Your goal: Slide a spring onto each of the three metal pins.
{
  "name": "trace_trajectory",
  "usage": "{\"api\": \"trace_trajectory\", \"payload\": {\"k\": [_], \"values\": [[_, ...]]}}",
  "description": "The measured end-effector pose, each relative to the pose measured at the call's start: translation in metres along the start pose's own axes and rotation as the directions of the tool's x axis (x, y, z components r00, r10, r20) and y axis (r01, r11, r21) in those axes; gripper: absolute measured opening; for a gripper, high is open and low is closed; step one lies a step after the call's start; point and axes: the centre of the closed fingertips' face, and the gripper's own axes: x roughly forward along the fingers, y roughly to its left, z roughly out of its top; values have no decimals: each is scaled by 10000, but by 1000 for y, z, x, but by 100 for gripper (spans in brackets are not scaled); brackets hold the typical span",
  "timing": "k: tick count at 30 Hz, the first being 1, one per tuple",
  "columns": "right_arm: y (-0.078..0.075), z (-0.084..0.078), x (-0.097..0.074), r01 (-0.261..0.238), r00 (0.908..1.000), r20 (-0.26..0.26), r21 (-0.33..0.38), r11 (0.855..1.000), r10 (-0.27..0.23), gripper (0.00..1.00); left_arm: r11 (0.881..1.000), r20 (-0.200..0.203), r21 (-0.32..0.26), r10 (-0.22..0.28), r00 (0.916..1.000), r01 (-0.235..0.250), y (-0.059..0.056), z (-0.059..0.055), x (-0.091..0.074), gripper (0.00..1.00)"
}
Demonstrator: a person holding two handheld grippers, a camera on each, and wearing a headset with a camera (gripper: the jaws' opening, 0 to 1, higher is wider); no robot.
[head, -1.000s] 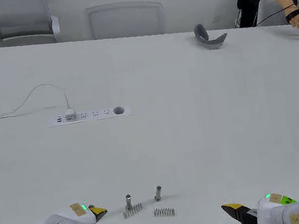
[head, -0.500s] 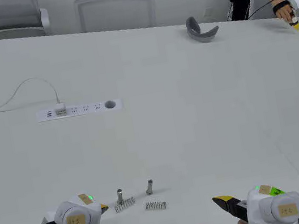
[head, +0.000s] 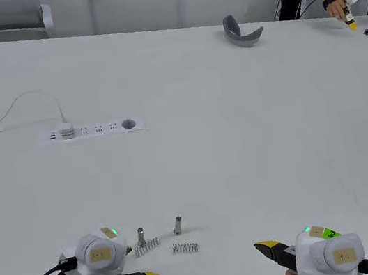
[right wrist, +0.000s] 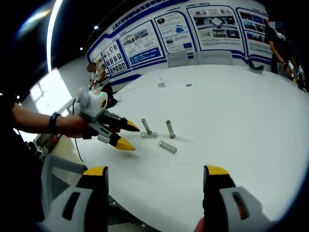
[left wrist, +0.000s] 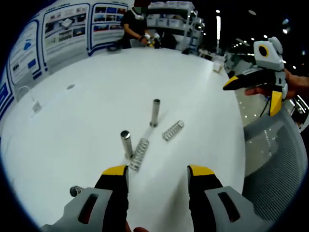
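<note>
Left gripper, right gripper: jaws apart, empty. You should grip 1 spring endwise, coaxial with the pin.

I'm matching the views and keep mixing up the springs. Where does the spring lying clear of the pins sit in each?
Head view: spring low centre, just below the right pin.
Left gripper view: spring centre, right of the far pin.
Right gripper view: spring centre, below the right pin.
Shared landmark: that bare upright pin beside it.
</note>
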Motion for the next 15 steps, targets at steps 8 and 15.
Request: {"api": "trace_trajectory", "payload": {"k": [8, 15], "values": [[2, -3, 0, -91, 9999, -81, -3, 10000, 91, 82, 9999, -1, -132, 42, 10000, -42, 3, 1, 11, 46], [1, -4, -3, -61, 10000, -69, 55, 10000, 62, 82, 10000, -131, 50, 2, 9999, -1, 2, -1, 17, 37]]}}
